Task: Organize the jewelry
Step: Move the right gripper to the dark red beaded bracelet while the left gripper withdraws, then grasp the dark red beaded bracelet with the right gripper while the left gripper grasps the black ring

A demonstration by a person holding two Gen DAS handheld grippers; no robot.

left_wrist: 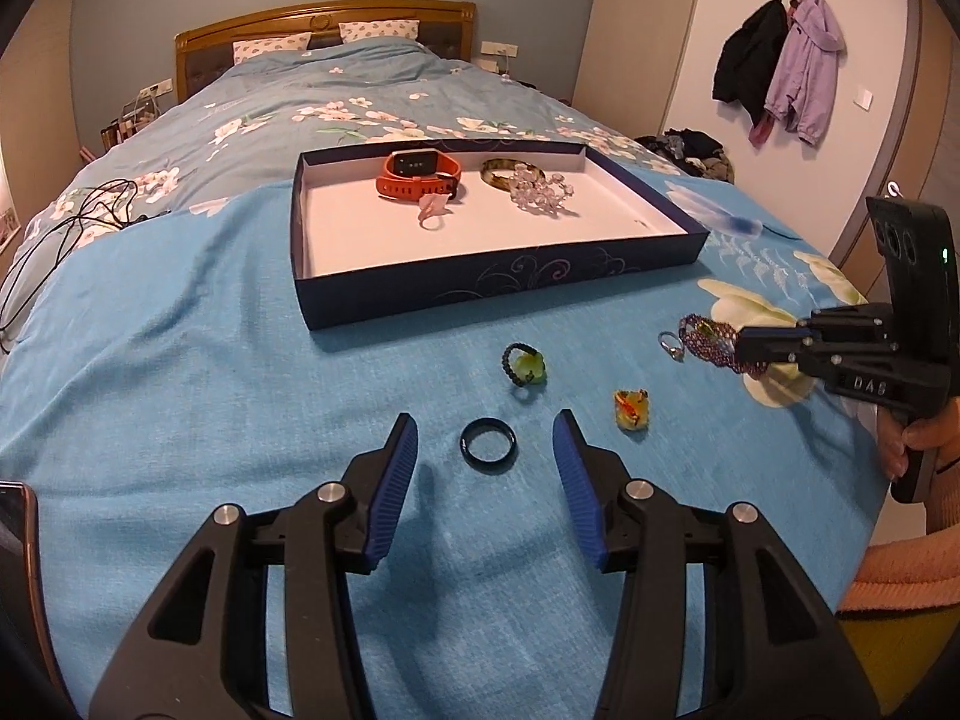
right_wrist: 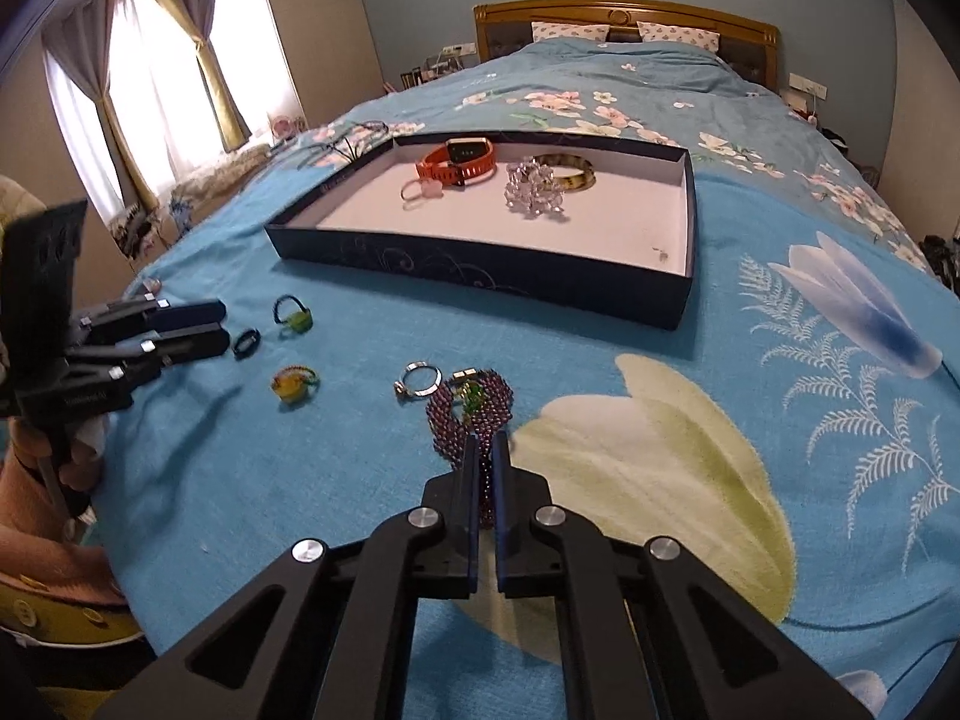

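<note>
A dark blue tray (left_wrist: pixel 498 288) on the bed holds an orange watch (left_wrist: pixel 420 177), a tortoiseshell bangle (left_wrist: pixel 498 171), a crystal bracelet (left_wrist: pixel 540 192) and a pink ring (left_wrist: pixel 432 213). My left gripper (left_wrist: pixel 486 438) is open, its jaws on either side of a black ring (left_wrist: pixel 488 445) lying on the blue cloth. My right gripper (right_wrist: pixel 487 450) is shut on a purple beaded bracelet (right_wrist: pixel 474 414), which rests on the cloth. A silver ring (right_wrist: pixel 418 381), a green bead ring (left_wrist: pixel 527 365) and a yellow ring (left_wrist: pixel 631 409) lie between the two grippers.
The tray (right_wrist: pixel 480 276) sits beyond the loose pieces. Black cables (left_wrist: pixel 78 222) lie on the bed at the left. Coats (left_wrist: pixel 780 66) hang on the right wall. The bed's edge runs along the near right in the left wrist view.
</note>
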